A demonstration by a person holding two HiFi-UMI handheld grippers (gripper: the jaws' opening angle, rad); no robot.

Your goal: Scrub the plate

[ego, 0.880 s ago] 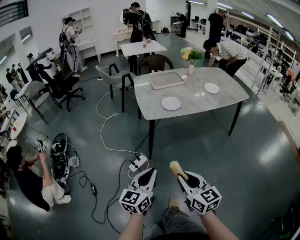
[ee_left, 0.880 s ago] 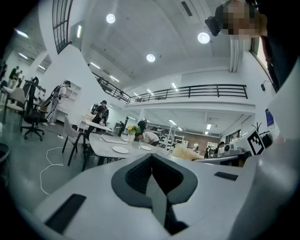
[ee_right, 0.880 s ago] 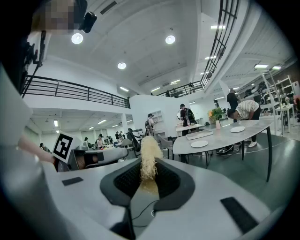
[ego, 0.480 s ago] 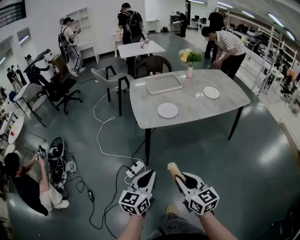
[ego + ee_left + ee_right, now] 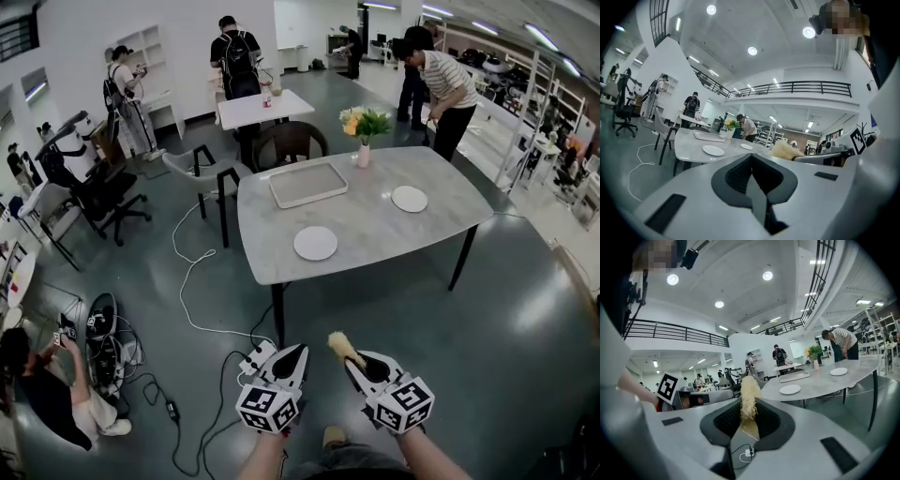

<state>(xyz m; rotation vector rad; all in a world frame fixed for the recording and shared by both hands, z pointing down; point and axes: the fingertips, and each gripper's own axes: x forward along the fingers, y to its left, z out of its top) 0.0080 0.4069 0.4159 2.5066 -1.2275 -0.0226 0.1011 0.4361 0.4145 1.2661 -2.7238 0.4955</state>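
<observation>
Two white plates lie on the grey marble table [image 5: 375, 234]: the nearer plate [image 5: 315, 243] by the front edge, the farther plate [image 5: 410, 199] to the right. Both grippers hang low over the floor, well short of the table. My left gripper [image 5: 296, 352] is shut with nothing in it. My right gripper [image 5: 352, 361] is shut on a yellowish fibrous scrubber [image 5: 339, 345], which sticks out past the jaws. The right gripper view shows the scrubber [image 5: 749, 397] standing up between the jaws, with the nearer plate [image 5: 790, 389] beyond. The left gripper view also shows the nearer plate [image 5: 713, 150].
A grey tray [image 5: 308, 184] and a vase of flowers [image 5: 363, 127] stand at the table's back. A power strip [image 5: 255, 357] and cables lie on the floor just ahead. Chairs [image 5: 202, 169] stand left of the table. A person in a striped shirt [image 5: 441, 80] stands behind it.
The table has come closer and shifted left in the head view. Both grippers hold the same pose, the scrubber still clamped. The person in the striped shirt has straightened up.
</observation>
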